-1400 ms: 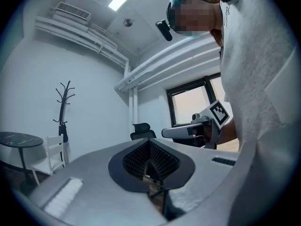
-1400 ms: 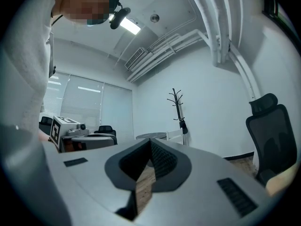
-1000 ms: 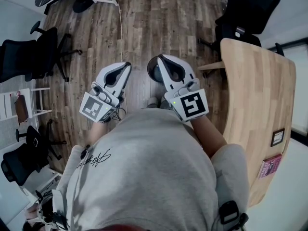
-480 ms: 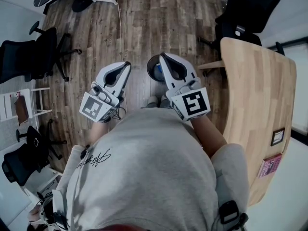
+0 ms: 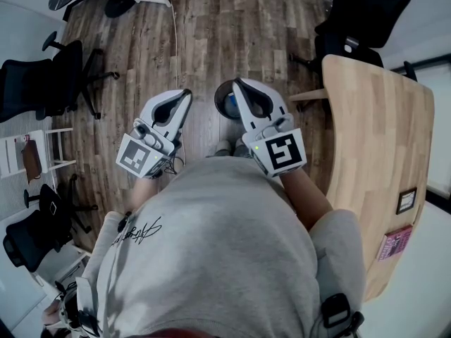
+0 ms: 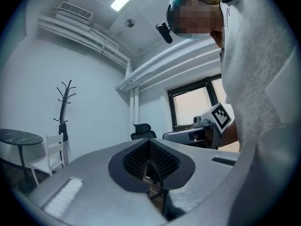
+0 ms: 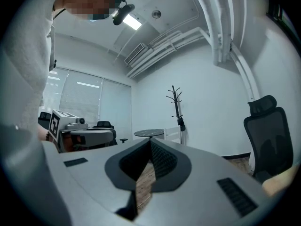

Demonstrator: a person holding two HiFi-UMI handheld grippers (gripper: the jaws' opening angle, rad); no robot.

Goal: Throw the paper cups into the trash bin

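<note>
Both grippers are held in front of the person's body over the wooden floor. My left gripper (image 5: pixel 187 93) (image 6: pixel 149 144) is shut with nothing between its jaws. My right gripper (image 5: pixel 235 82) (image 7: pixel 150 141) is shut and empty too. A dark round trash bin (image 5: pixel 224 105) stands on the floor between the two grippers, partly hidden under the right one, with something blue showing inside. No paper cup shows in any view. Each gripper view catches the other gripper's marker cube (image 6: pixel 220 117) (image 7: pixel 57 124) at its side.
A curved wooden table (image 5: pixel 380 153) lies to the right, with a small dark frame (image 5: pixel 406 201) and a pink book (image 5: pixel 396 241) on it. Black office chairs stand at the left (image 5: pixel 49 83) and top right (image 5: pixel 363 13). A coat stand (image 7: pixel 177 112) and round table (image 7: pixel 148 133) are further off.
The right gripper has shifted slightly forward, and a little more of the bin shows beside it. The left gripper has barely moved.
</note>
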